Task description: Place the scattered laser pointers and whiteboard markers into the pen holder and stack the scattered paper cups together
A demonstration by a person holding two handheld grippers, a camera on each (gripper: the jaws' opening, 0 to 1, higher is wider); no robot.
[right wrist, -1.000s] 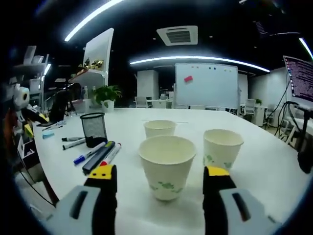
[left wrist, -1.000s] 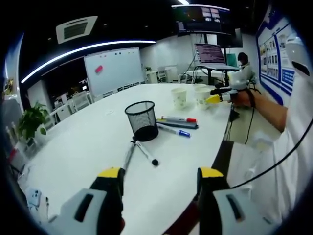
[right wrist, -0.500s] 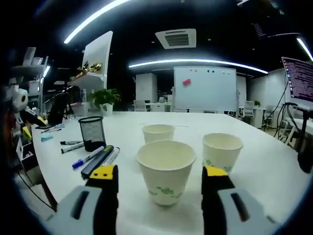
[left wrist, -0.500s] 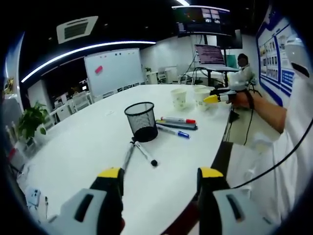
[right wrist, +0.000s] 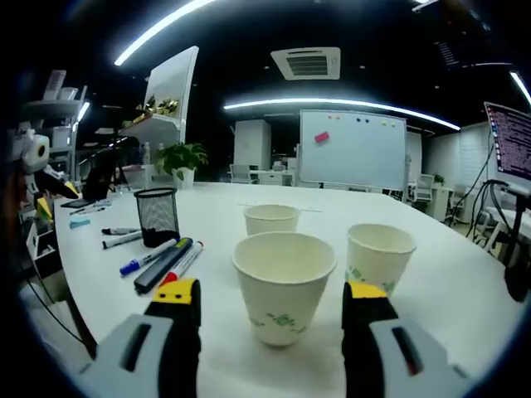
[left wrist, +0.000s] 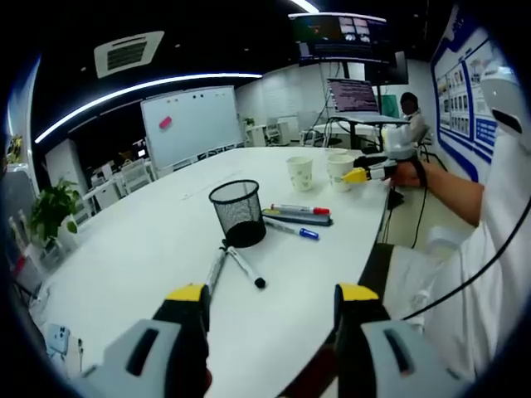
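A black mesh pen holder (left wrist: 235, 212) (right wrist: 158, 217) stands upright on the white table (left wrist: 149, 249). Two markers (left wrist: 246, 268) lie in front of it, and several more markers and pointers (left wrist: 297, 216) (right wrist: 164, 264) lie beside it. Three paper cups stand upright: the nearest (right wrist: 284, 286), one to its right (right wrist: 378, 257), one behind (right wrist: 270, 220). My left gripper (left wrist: 270, 298) is open above the near table edge. My right gripper (right wrist: 272, 297) is open, its jaws either side of the nearest cup and short of it. That right gripper (left wrist: 365, 172) also appears by the cups (left wrist: 300, 172) in the left gripper view.
A person's arm (left wrist: 452, 186) in a white sleeve reaches along the table's right edge. A potted plant (right wrist: 181, 158) and a whiteboard (right wrist: 352, 150) stand beyond the far side. Small items (right wrist: 81, 215) lie at the table's left end.
Both views have shifted slightly with the hands. The right gripper stays open before the nearest cup; nothing on the table has moved.
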